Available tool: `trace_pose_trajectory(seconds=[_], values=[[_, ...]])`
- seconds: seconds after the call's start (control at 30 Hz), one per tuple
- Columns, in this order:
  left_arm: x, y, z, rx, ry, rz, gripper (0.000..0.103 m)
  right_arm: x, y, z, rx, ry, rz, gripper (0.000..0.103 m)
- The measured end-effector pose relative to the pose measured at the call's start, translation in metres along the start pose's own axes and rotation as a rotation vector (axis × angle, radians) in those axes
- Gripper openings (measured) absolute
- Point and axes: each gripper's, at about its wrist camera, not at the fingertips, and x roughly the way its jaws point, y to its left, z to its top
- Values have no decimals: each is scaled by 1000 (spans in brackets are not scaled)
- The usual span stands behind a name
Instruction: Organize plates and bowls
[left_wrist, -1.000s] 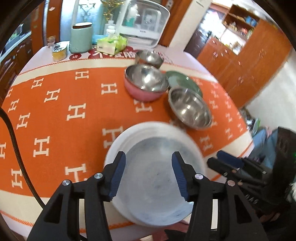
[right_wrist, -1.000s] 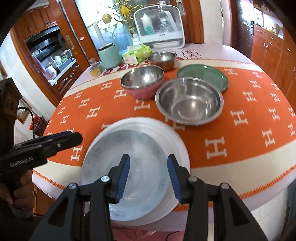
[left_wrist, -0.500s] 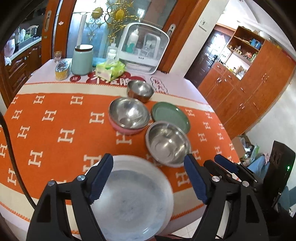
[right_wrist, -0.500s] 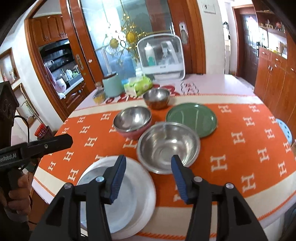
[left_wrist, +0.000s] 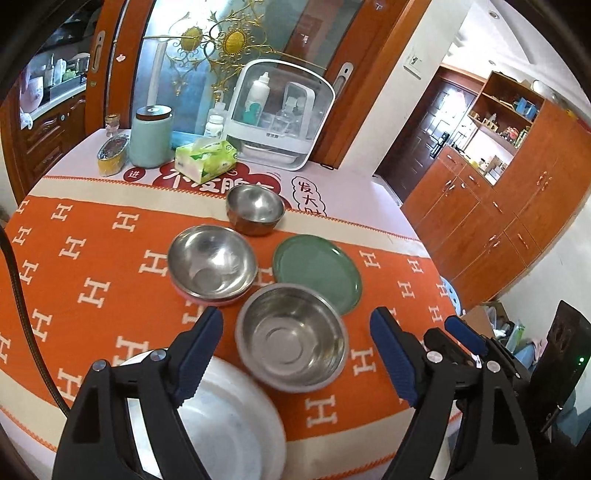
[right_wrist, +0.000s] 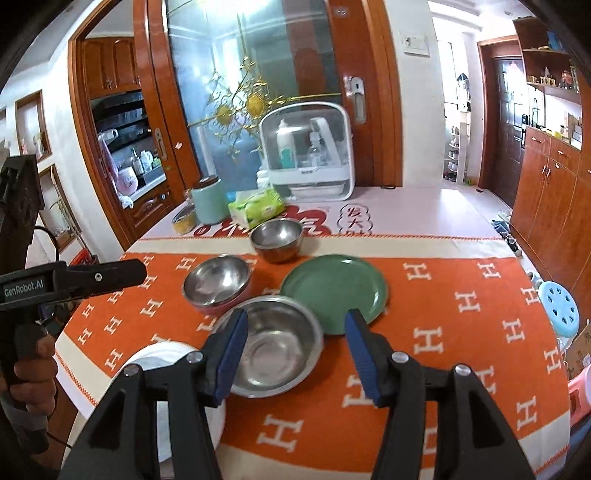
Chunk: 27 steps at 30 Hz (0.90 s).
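Both black two-finger grippers, left gripper (left_wrist: 295, 352) and right gripper (right_wrist: 293, 352), hang spread and empty, jaws just opened, above the white round plate (left_wrist: 229, 417) at the table's near edge; beyond, the wide steel bowl (left_wrist: 291, 334) overlaps the green plate (left_wrist: 321, 269), likely to scrape it if dragged.

The table (left_wrist: 351, 192) wears an orange cloth (left_wrist: 92, 266) bearing bowls and plates.

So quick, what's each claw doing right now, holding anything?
Left claw: open, jaws just widened, holding nothing.
Right claw: open, jaws just widened, holding nothing.
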Motion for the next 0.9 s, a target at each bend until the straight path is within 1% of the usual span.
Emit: trace_pose_trajectory(seconds=[0.13, 0.23, 0.47, 0.67, 0.9], values=[[14, -15, 8, -10, 12, 18, 81, 2, -20, 10, 21, -27, 8, 59], [21, -25, 16, -12, 6, 22, 81, 7, -33, 17, 31, -44, 13, 59], [46, -41, 44, -2, 16, 68, 81, 21, -63, 31, 70, -71, 11, 59], [75, -53, 65, 18, 54, 91, 83, 44, -90, 34, 122, -53, 16, 60], [121, -65, 79, 62, 128, 113, 83, 77, -115, 25, 165, 9, 27, 60]])
